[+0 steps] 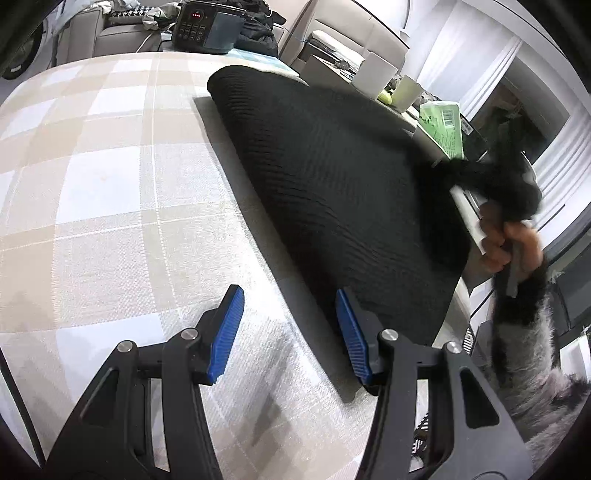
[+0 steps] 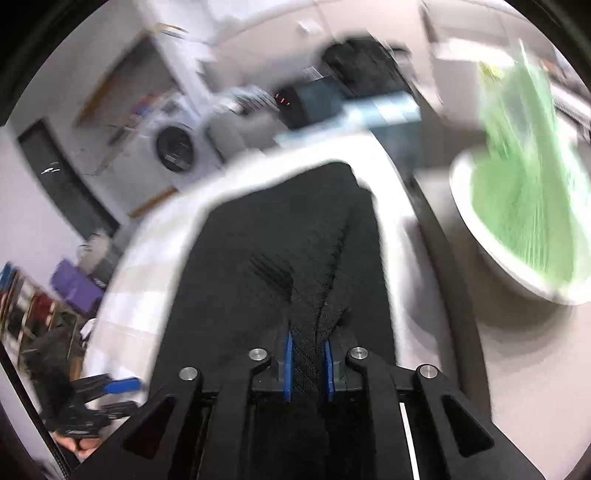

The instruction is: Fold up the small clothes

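Note:
A black ribbed knit garment (image 1: pixel 332 184) lies on the checked beige tablecloth (image 1: pixel 110 166), its right side lifted off the table. My left gripper (image 1: pixel 288 325) is open and empty, low over the cloth at the garment's near left edge, its right pad (image 1: pixel 351 332) touching that edge. My right gripper (image 2: pixel 308 363) is shut on a bunched fold of the black garment (image 2: pixel 280 240) and holds it up; it shows blurred in the left wrist view (image 1: pixel 476 181) at the right, with the hand behind it. The right wrist view is motion-blurred.
A black appliance with a red display (image 1: pixel 207 26) stands at the table's far edge. A green packet (image 1: pixel 447 125) and white boxes (image 1: pixel 376 72) lie beyond the right edge. A white bowl with green contents (image 2: pixel 524 206) sits right of the garment. A washing machine (image 2: pixel 175 147) stands behind.

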A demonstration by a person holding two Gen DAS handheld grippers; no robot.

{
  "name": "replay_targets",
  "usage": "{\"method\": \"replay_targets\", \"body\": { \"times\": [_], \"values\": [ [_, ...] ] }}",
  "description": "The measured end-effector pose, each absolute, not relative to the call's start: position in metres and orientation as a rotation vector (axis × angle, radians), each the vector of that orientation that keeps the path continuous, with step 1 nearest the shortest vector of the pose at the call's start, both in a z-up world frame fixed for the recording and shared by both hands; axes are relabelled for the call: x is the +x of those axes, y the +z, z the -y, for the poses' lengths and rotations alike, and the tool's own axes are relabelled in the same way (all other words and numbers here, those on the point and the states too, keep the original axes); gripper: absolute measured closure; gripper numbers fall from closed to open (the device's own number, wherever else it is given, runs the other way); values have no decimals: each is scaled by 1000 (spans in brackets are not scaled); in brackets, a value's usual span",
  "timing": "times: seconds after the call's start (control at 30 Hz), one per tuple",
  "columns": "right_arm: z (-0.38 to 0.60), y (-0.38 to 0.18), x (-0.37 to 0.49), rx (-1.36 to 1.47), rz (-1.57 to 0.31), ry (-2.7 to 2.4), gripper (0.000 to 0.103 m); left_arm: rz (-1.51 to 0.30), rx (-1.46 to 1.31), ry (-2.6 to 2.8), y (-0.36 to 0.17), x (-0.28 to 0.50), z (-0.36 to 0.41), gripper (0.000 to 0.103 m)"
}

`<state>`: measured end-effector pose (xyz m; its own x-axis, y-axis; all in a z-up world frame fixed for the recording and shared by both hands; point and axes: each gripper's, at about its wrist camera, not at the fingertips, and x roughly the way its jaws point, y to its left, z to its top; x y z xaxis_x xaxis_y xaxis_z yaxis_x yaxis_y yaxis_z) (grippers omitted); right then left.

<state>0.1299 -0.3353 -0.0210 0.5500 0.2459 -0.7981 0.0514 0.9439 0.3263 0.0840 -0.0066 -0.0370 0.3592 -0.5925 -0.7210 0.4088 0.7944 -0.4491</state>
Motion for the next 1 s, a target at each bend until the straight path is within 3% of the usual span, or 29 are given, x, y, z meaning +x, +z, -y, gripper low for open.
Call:
{"method": "replay_targets", "body": {
  "times": [0.07, 0.13, 0.2, 0.4, 0.5, 0.63, 0.7, 0.73, 0.87, 0.9, 0.97, 1.0],
  "values": [
    [344, -50, 138, 365, -1098, 93, 79, -1023, -216, -652, -37, 84, 8, 54],
    [354, -53, 129, 436, -1069, 86, 64, -1024, -223, -654, -35, 83, 7, 54],
    [358, -41, 105, 447, -1024, 68, 58, -1011, -225, -658, -31, 81, 6, 54],
    [348, -30, 37, 411, -980, 111, 58, -998, -175, -712, -28, 81, 33, 54],
    [349, -36, 12, 352, -986, 64, 73, -1026, -110, -675, -41, 83, 46, 54],
    [354, -36, -5, 367, -999, 64, 74, -1033, -141, -678, -41, 84, 42, 53],
    [353, -31, 0, 370, -976, 89, 70, -1039, -186, -671, -41, 91, 39, 53],
    [356, -33, 9, 389, -966, 105, 58, -1040, -206, -667, -41, 95, 40, 53],
    [362, -44, 46, 461, -952, 143, 56, -1047, -321, -659, -45, 123, 44, 54],
    [362, -47, 55, 478, -953, 147, 56, -1043, -339, -648, -46, 130, 45, 55],
    [359, -55, 73, 489, -959, 148, 59, -1044, -330, -623, -47, 137, 47, 75],
    [357, -56, 79, 496, -955, 148, 68, -1042, -328, -615, -48, 140, 45, 79]
  ]
}}
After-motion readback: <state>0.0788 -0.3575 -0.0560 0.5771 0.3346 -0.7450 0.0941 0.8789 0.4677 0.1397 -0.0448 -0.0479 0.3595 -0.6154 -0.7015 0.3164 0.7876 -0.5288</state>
